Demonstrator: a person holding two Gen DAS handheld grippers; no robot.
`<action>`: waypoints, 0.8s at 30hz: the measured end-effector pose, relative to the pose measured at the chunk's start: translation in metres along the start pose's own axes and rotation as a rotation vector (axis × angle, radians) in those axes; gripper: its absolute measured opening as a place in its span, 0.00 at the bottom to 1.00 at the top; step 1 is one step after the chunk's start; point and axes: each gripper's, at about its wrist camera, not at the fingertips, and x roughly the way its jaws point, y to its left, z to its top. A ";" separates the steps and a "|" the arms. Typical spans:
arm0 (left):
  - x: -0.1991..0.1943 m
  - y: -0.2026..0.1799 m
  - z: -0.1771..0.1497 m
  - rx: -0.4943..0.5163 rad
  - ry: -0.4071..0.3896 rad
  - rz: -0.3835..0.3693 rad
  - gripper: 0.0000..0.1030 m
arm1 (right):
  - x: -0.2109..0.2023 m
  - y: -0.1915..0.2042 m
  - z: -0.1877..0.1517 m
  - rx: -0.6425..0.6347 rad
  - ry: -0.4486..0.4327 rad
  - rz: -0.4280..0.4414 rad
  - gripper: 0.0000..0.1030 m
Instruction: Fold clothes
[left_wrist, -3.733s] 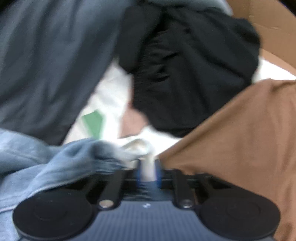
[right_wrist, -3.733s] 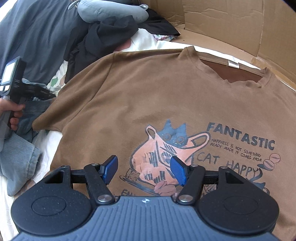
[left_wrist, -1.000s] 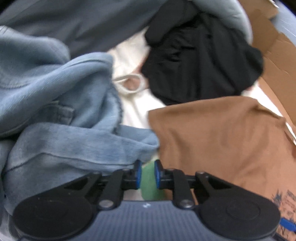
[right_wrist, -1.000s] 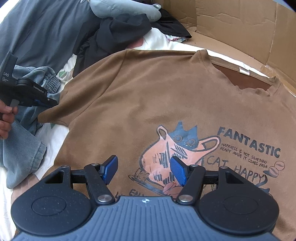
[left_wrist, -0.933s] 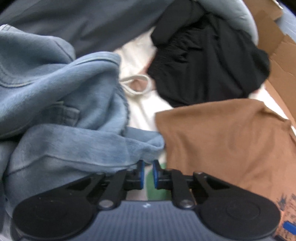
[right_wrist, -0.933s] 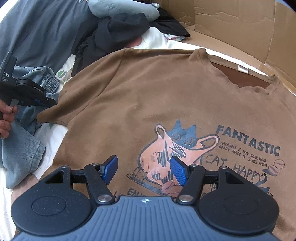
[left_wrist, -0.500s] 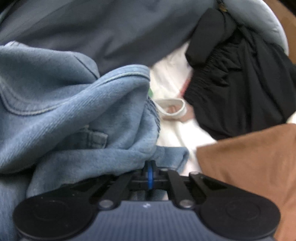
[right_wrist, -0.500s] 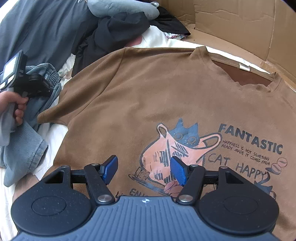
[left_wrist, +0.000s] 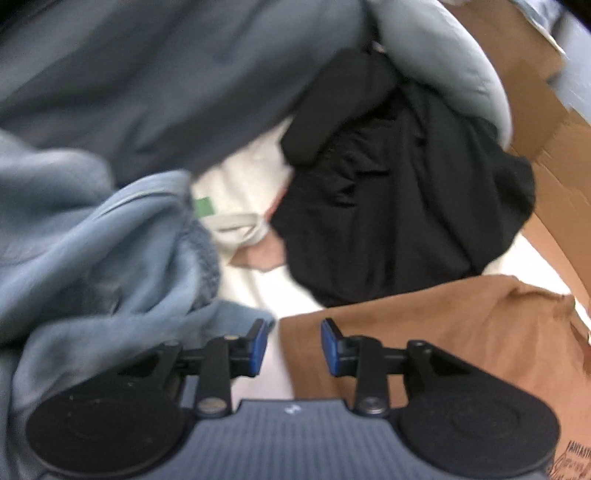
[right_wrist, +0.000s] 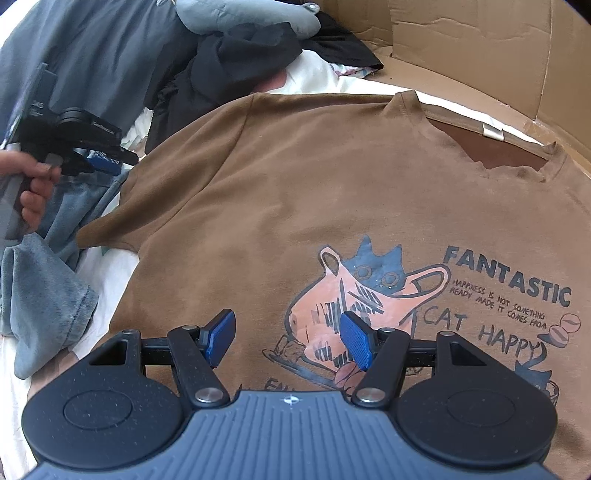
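A brown T-shirt with a cat print and the word FANTASTIC lies spread flat, front up, on a white sheet. My right gripper is open and empty, hovering over the print. My left gripper is open and empty above the edge of the shirt's left sleeve, with light blue jeans just to its left. It also shows in the right wrist view, held by a hand beside the sleeve.
Black clothes and dark grey-blue garments are piled at the back left. A cardboard wall rings the back and right. The white sheet shows between jeans and shirt.
My left gripper has opened, after being shut half a second ago by the jeans, and has swung right toward the brown sleeve. The right gripper has stayed put.
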 end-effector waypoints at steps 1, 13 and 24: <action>0.004 0.000 0.004 -0.004 0.013 0.004 0.34 | 0.000 0.000 0.000 0.000 -0.001 -0.001 0.67; 0.016 -0.014 -0.003 0.065 0.030 0.010 0.56 | 0.003 -0.002 -0.001 0.012 0.005 -0.002 0.67; 0.020 0.007 -0.004 -0.018 0.028 -0.071 0.40 | 0.004 -0.005 -0.005 0.013 0.017 -0.009 0.67</action>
